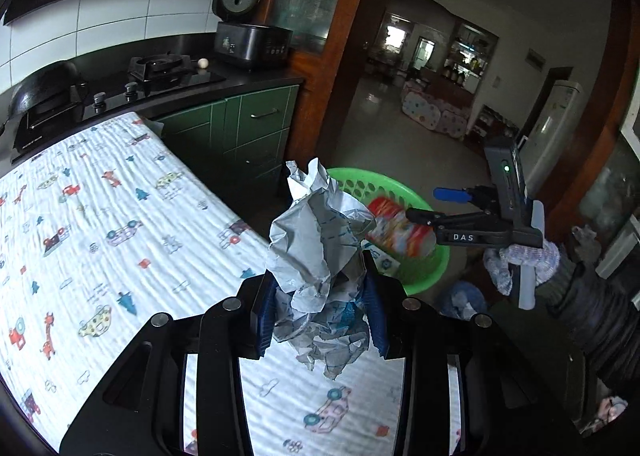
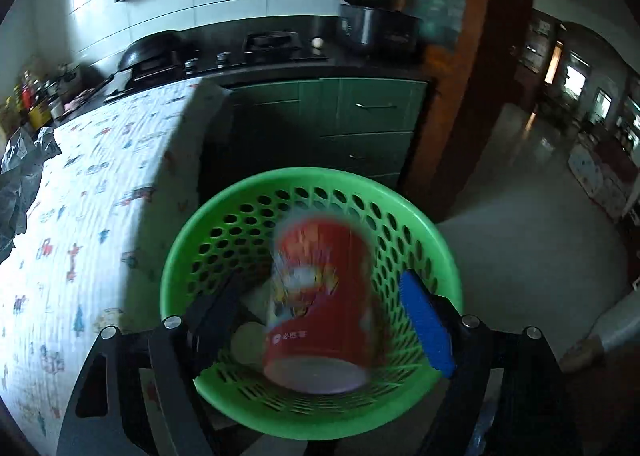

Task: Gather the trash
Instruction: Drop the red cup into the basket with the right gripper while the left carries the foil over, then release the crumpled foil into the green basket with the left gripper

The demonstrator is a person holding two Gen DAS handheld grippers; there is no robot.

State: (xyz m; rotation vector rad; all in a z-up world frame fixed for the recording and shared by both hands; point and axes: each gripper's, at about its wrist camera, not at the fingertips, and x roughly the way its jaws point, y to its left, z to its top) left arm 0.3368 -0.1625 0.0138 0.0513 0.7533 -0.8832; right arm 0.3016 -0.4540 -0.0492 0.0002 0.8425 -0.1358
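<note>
Left wrist view: the left gripper (image 1: pixel 320 312) pinches a crumpled paper wad (image 1: pixel 316 252) over the table's printed cloth (image 1: pixel 100 216), beside the green basket (image 1: pixel 424 276).
Right wrist view: the right gripper (image 2: pixel 324 320) stands spread above the green basket.
Red paper cup (image 2: pixel 320 308): blurred, inside the basket, free of the blue pads (image 2: pixel 426 324).
Basket contents: a pale round lid (image 2: pixel 248 342) beside the cup.

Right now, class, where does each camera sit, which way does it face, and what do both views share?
Left wrist: on the left gripper, looking across the patterned tablecloth; its fingers clamp crumpled paper, and the right gripper shows.
Right wrist: on the right gripper, looking down into the green basket; jaws apart around a blurred red cup.
Shared: basket, cup, paper, tablecloth, rice cooker.
</note>
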